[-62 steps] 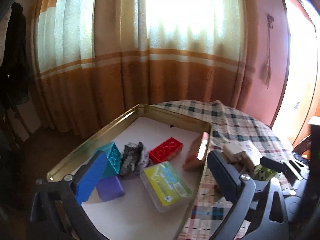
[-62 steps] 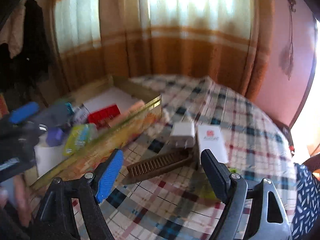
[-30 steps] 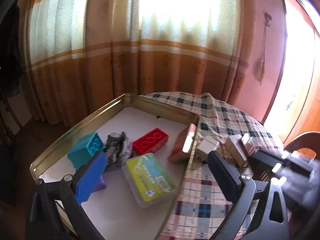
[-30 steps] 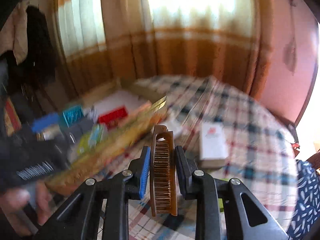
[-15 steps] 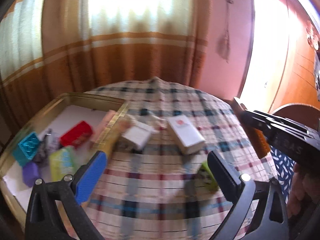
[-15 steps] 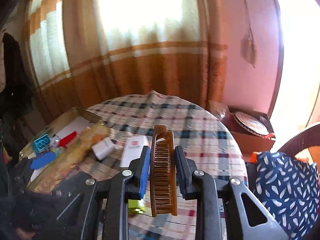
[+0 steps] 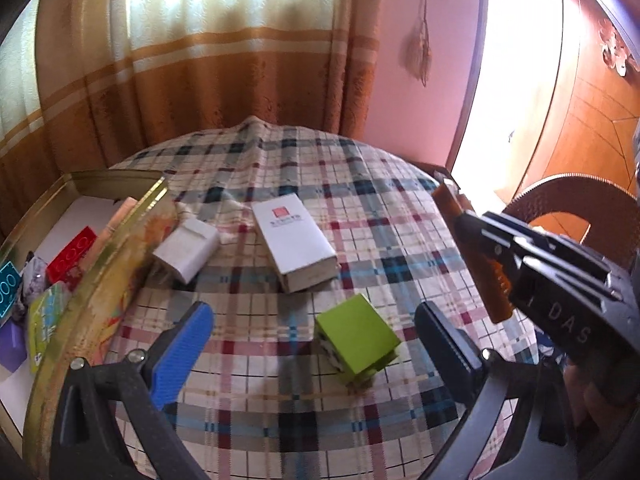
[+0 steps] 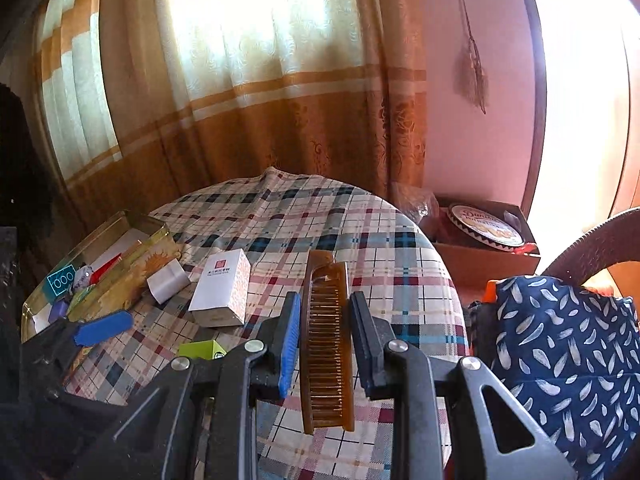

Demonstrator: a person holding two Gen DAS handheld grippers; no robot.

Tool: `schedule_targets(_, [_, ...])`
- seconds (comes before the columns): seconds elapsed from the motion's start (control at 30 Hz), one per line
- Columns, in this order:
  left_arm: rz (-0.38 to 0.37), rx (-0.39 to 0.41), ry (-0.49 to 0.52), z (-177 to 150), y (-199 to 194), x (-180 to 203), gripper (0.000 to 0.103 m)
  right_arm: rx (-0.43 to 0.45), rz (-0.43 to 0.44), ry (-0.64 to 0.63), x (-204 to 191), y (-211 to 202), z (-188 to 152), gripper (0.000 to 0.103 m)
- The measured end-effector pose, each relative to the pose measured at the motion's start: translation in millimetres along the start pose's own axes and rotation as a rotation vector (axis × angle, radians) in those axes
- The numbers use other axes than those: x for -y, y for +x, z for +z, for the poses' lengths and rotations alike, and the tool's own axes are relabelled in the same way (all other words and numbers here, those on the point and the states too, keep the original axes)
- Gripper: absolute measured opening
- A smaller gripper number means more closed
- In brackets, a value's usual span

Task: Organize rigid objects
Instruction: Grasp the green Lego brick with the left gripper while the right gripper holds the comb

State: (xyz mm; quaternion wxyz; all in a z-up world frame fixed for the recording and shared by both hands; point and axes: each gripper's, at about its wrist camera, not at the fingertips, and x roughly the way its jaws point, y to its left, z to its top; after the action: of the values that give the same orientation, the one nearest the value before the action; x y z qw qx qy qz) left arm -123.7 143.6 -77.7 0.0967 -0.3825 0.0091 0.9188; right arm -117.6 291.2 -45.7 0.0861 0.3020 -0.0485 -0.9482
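Note:
My right gripper [image 8: 325,304] is shut on a brown comb [image 8: 326,340], held above the checked tablecloth with its teeth facing up. The left wrist view shows that comb [image 7: 476,256] at the right, clear of the table. My left gripper [image 7: 312,322] hangs open over the cloth, with a green box [image 7: 356,336] lying below, between its fingers and untouched. Beyond it lie a white box with a red logo [image 7: 294,236] and a white adapter [image 7: 186,250]. A gold tin tray [image 7: 120,248] at the left holds a red brick [image 7: 70,260], a teal brick, a yellow-green case and a purple block.
The round table's edge curves close on the right. Past it are a chair with blue feather-print fabric [image 8: 560,352], a cardboard box holding a round tin [image 8: 484,228], and a wicker chair back [image 7: 568,200]. Orange curtains hang behind.
The right gripper shut on the comb, lifted it off the cloth and carried it right. The left gripper swung right from over the tray to above the green box, staying open.

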Motion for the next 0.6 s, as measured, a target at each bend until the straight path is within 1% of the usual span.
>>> schedule_targets(0.07, [-0.006, -0.013, 0.005, -1, 2, 1, 0.099, 0.007, -0.002, 0.003, 1, -2, 0, 0.027])
schedule_targets(0.13, [-0.021, -0.040, 0.010, -1, 8, 2, 0.089, 0.010, 0.000, 0.007, 0, -1, 1, 0.027])
schedule_targets(0.2, [-0.051, -0.075, 0.003, -1, 14, 0, 0.072, 0.012, 0.002, 0.008, -2, -1, 1, 0.027])
schedule_targets(0.23, [-0.069, -0.091, -0.008, -1, 17, -2, 0.067, 0.013, 0.006, 0.007, -3, 0, 2, 0.027])
schedule_targets(0.27, [-0.080, -0.099, -0.018, -2, 19, -4, 0.054, 0.014, 0.008, 0.005, -5, 1, 2, 0.027])
schedule_targets(0.3, [-0.094, -0.105, -0.024, -3, 20, -6, 0.049, 0.017, 0.010, 0.002, -7, 1, 2, 0.027])
schedule_targets(0.47, [-0.083, -0.072, -0.028, -3, 10, -14, 0.047, 0.049, 0.034, -0.003, -16, -3, 5, 0.027])
schedule_targets(0.6, [-0.027, -0.011, 0.002, -6, -7, -21, 0.047, 0.079, 0.057, -0.012, -27, -7, 11, 0.027])
